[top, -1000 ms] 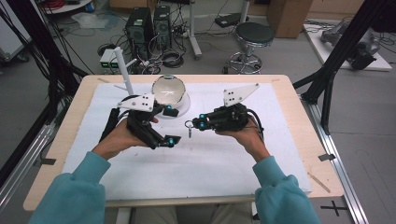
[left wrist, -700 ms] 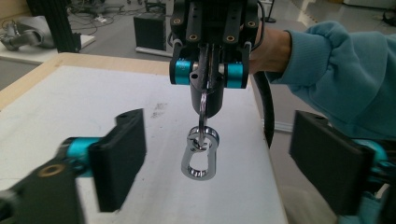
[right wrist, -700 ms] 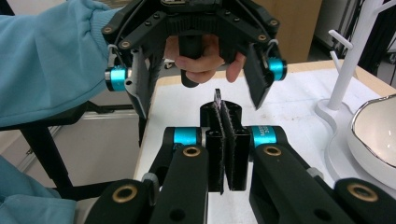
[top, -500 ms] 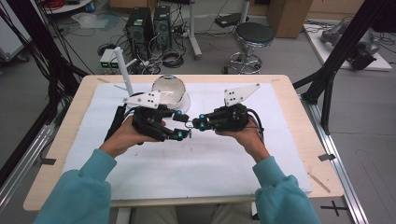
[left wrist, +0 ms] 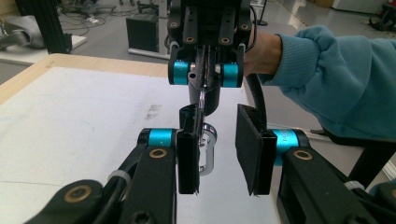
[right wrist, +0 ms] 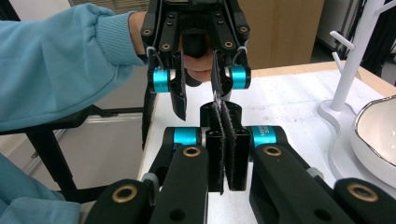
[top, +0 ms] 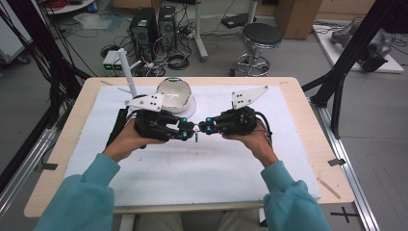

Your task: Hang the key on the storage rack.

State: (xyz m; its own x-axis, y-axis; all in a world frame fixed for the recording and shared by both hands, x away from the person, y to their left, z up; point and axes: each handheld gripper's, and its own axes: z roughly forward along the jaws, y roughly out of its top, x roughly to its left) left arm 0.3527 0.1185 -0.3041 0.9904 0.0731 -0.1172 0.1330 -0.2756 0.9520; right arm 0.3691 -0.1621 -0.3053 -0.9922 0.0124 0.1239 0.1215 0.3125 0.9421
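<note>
A small silver carabiner clip [left wrist: 207, 151] hangs over the middle of the white mat [top: 144, 168]. My right gripper [top: 206, 128] is shut on its upper end, with the pads pressed together in the right gripper view [right wrist: 223, 126]. Facing it tip to tip, my left gripper [top: 186, 131] stands open. In the left gripper view the clip's lower loop lies between the open jaws of the left gripper [left wrist: 218, 140], close against the left pad [left wrist: 188, 154]. The right pad [left wrist: 247, 154] is apart from it.
A white bowl with a silver rim [top: 174, 94] sits just behind the grippers, also at the right edge of the right gripper view [right wrist: 378, 135]. A white peg stand [top: 126, 67] rises at the back left. Wooden table edges [top: 308, 139] frame the mat.
My left gripper has swung right and met the right gripper, so its open jaws now flank the hanging clip. The right gripper has held still.
</note>
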